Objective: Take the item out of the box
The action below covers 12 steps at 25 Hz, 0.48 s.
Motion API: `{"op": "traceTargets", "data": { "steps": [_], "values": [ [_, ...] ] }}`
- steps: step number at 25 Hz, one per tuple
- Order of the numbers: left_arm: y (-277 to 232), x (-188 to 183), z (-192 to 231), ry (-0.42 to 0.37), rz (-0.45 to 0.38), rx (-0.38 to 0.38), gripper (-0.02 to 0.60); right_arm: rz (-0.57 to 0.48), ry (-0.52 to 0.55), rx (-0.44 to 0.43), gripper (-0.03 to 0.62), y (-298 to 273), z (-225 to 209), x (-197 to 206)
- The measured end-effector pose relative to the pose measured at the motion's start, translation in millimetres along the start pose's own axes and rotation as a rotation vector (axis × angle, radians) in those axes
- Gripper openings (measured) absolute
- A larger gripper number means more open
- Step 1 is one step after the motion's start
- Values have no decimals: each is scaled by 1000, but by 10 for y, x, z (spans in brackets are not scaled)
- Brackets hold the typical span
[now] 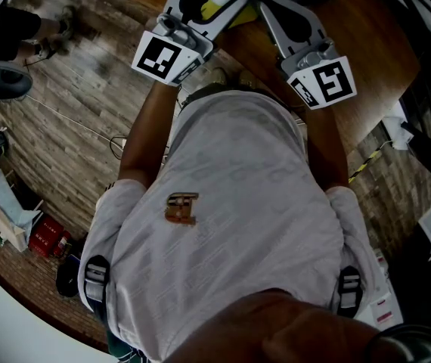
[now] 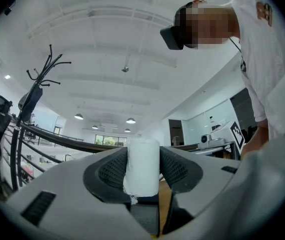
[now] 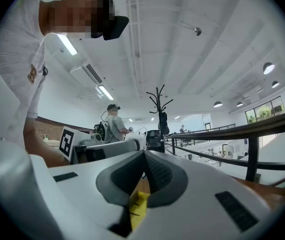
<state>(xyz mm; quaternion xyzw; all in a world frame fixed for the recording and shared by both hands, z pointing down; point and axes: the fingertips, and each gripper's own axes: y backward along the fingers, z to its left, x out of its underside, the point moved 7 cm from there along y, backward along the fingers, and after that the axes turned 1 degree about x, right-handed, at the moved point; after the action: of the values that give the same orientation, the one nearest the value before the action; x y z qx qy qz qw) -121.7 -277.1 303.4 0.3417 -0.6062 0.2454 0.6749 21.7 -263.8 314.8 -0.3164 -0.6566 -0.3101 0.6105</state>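
White roll (image 2: 142, 170) is clamped upright in left hand-held gripper (image 2: 142, 153), top centre of head view; no box is seen. Right hand-held gripper (image 3: 143, 155) is closed on a yellow scrap (image 3: 137, 207). Extraction judged done; next, roll to be lowered to desk (image 1: 367, 44) and released.

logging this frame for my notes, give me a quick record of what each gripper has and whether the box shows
left gripper: shut on a white roll, which stands upright between the pads
right gripper: jaws together at the tips, a yellow scrap pinched lower down
pose: both grippers tilted up toward the ceiling
box: not in view
surface: brown wooden table past the grippers in the head view
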Motion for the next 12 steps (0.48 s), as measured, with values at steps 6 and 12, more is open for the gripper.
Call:
{"op": "traceTargets", "data": {
  "steps": [6, 12],
  "values": [
    [29, -6, -21, 2, 1, 2, 210, 4, 3, 2, 31, 14, 39, -2],
    [40, -7, -18, 4, 1, 4, 210, 4, 2, 3, 31, 13, 57, 2]
  ]
}}
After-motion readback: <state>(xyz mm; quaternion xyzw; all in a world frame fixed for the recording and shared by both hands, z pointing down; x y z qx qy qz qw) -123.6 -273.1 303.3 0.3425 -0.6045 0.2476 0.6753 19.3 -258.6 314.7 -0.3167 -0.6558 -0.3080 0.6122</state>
